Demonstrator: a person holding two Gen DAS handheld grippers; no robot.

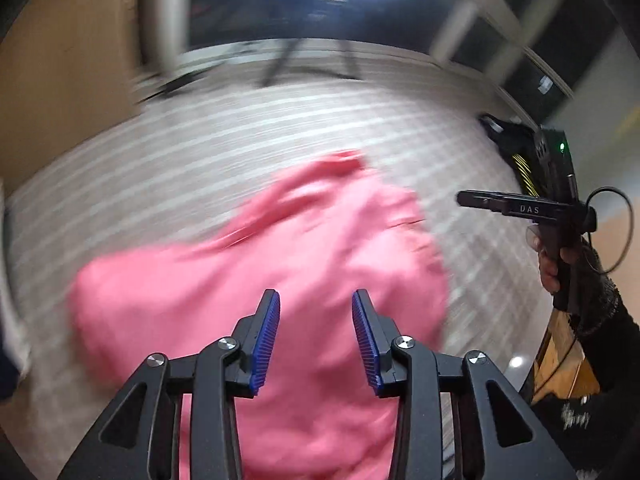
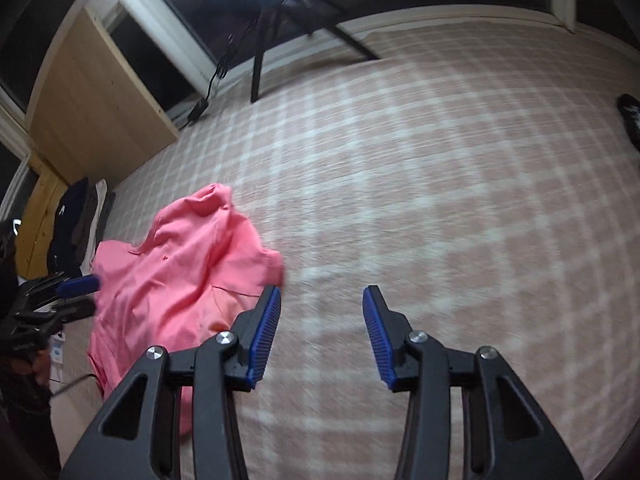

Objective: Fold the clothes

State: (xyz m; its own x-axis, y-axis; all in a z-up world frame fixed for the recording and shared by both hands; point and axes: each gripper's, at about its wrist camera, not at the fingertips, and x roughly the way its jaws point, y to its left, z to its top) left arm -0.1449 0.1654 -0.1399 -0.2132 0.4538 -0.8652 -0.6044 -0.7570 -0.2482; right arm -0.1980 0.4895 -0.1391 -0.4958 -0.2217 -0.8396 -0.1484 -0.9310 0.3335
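A crumpled pink garment lies on a checked bedspread. My left gripper hovers over the garment's near part, open, with nothing between its blue pads. In the right wrist view the pink garment lies at lower left on the bedspread. My right gripper is open over bare bedspread, just right of the garment's edge. The right gripper shows at the right of the left wrist view, held by a hand. The left gripper shows at the left edge, blurred.
A pile of dark folded clothes sits at the bed's left edge beside a wooden headboard. A dark table's legs and a cable stand past the far edge. A small dark object lies at the far right.
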